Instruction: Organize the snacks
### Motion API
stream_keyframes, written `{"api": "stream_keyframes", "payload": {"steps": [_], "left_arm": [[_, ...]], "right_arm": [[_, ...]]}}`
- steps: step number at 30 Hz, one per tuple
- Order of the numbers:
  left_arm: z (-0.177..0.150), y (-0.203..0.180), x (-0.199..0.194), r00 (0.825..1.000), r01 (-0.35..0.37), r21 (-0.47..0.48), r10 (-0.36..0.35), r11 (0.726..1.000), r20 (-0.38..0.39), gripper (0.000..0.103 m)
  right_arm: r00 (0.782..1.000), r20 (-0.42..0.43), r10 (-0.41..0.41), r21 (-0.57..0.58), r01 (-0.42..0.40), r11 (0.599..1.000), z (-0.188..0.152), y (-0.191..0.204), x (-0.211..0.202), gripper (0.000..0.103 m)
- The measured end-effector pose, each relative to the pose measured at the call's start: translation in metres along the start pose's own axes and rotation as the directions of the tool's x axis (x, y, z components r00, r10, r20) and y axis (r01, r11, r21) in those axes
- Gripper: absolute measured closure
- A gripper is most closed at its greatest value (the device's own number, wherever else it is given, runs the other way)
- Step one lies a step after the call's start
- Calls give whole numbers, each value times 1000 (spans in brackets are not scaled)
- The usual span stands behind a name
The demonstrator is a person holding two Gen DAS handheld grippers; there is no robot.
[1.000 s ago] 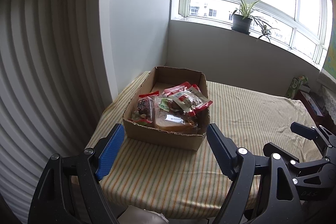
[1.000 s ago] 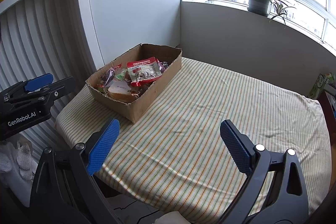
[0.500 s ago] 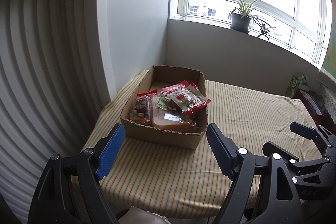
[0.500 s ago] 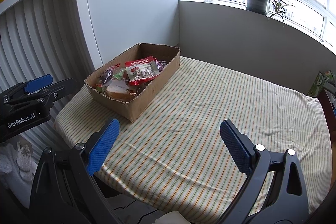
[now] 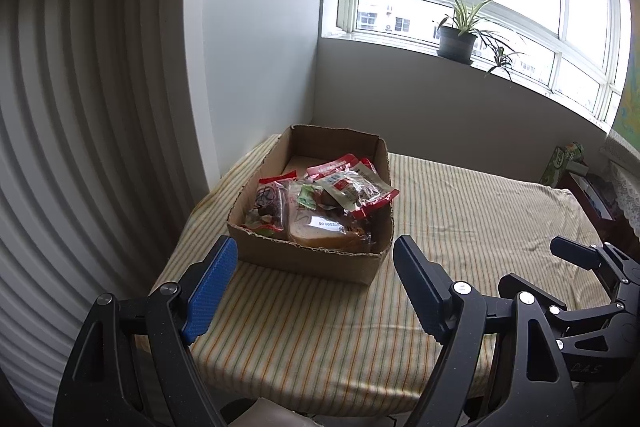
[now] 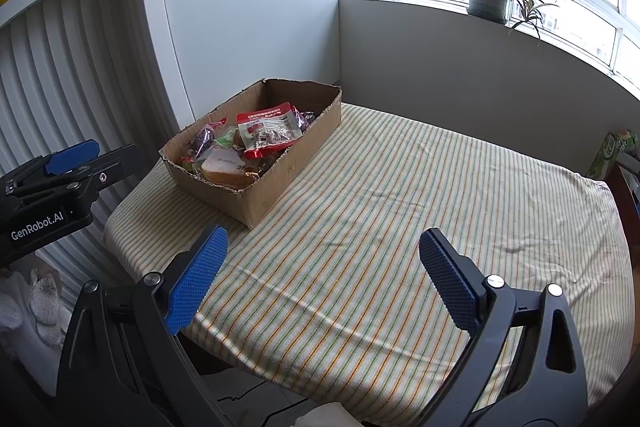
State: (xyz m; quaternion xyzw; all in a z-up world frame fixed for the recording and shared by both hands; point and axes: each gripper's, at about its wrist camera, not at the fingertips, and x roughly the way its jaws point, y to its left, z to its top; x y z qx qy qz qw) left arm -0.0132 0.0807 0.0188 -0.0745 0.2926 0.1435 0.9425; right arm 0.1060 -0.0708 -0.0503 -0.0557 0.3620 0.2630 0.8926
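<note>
Two pairs of hand-held tongs hang at the near edge of a striped tabletop (image 6: 400,187), both spread wide with nothing between their blue pads: the left tongs (image 5: 310,285) point straight at a cardboard box (image 5: 308,257) just beyond them, while the right tongs (image 6: 320,277) sit off to the box's right, over bare cloth. The snacks (image 5: 320,199) all lie inside the box, heaped toward its near end: a wrapped slice of bread (image 5: 320,233) against the near wall, a dark-printed packet (image 5: 268,201) to its left, and a red-edged packet (image 5: 352,187) on top, leaning on the box's right wall. The box's far end shows bare cardboard, and no snack lies on the cloth around it. That arrangement fits either a gathered pile at the finish or a jumble waiting to be sorted, and the pictures do not settle which. If any packet is to be lifted, the top red-edged one looks the easiest to reach; a pinch on its crimped edge rather than its puffy middle would likely hold best, and the thin film may slip. Beyond the box, a potted plant (image 5: 458,41) stands on the windowsill.
</note>
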Motion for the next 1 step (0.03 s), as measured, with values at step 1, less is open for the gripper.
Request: {"api": "stream_keyframes", "payload": {"steps": [1], "left_arm": [[0,0,1,1000,-1,0,1,1000,-2,23]], "right_arm": [[1000,-1,1,2,-1,1000,0,-1,0,5]]}}
